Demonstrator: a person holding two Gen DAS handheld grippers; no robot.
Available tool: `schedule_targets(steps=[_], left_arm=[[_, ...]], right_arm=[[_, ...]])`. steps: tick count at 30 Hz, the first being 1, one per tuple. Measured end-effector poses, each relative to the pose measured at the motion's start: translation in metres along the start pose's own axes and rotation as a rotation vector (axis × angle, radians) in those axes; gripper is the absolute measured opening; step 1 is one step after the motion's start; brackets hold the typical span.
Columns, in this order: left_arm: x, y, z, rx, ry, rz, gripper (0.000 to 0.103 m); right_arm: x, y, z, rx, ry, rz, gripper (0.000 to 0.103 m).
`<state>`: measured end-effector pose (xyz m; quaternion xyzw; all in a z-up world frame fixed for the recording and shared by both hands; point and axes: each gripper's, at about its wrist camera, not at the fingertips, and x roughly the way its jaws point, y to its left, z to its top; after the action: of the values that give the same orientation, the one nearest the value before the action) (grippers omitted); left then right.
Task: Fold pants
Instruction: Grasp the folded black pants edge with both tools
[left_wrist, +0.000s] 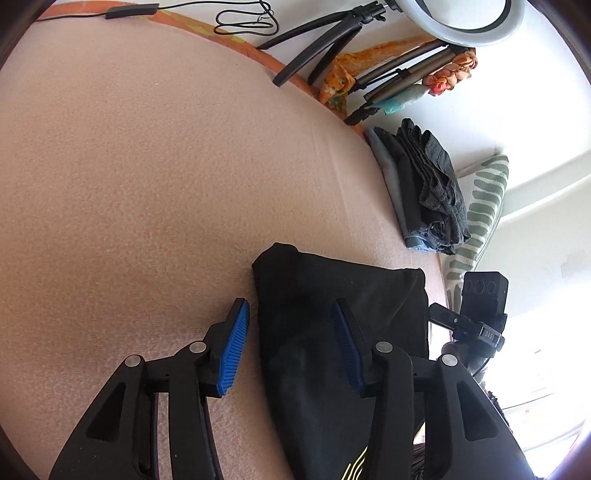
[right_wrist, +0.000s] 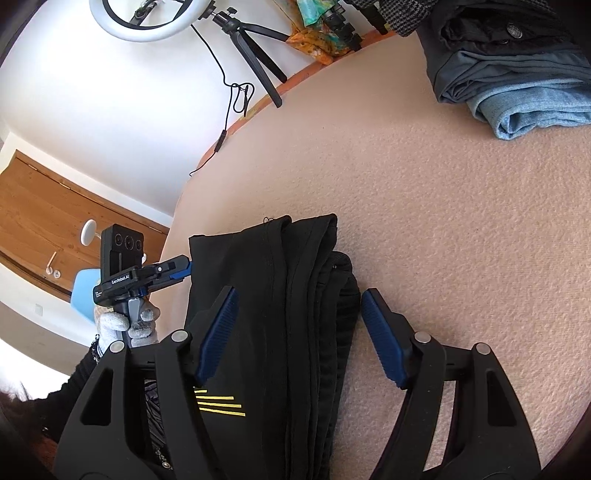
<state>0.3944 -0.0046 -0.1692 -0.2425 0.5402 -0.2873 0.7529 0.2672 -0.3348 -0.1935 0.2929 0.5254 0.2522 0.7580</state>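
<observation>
Black pants (right_wrist: 280, 314), soft knit with thin yellow stripes near the bottom of the frame, lie folded into a narrow, layered bundle on the pale pink fleece blanket (right_wrist: 461, 240) that covers the surface. In the right wrist view they fill lower centre, stacked edges showing along their right side. In the left wrist view the same bundle (left_wrist: 340, 332) sits at lower centre-right.

Right gripper (right_wrist: 299, 328): blue ribbed fingers (right_wrist: 218, 332) spread wide, one over the cloth, the other over bare blanket just beside the bundle's right edge. Nothing pinched.

Left gripper (left_wrist: 295, 347): fingers (left_wrist: 232, 347) also spread, straddling the bundle's left edge, one above blanket, one above fabric. Seen from the right wrist view, at middle left, its tips (right_wrist: 181, 271) reach the bundle's upper left corner; whether they touch cloth I cannot tell.

Pile of folded grey, dark and blue denim garments (left_wrist: 428, 192) lies at right of the left view, well apart from the pants. White ring light on a black tripod (right_wrist: 147, 22) stands at upper left of the right view.

Judgement: folding looks nearly done, the lengthwise and cross folds made. Next move probably calls for both grippers to close on opposite edges, then tidy the bundle or carry it to the pile, keeping the layers from sliding.
</observation>
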Motion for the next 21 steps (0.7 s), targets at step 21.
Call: schedule_targets(steps=[21], left_arm=[[-0.008,-0.043,-0.007,0.185,-0.128,0.026,0.009]], right_arm=[[0.0,0.029,-0.003,-0.027,-0.088,-0.089,0.034]])
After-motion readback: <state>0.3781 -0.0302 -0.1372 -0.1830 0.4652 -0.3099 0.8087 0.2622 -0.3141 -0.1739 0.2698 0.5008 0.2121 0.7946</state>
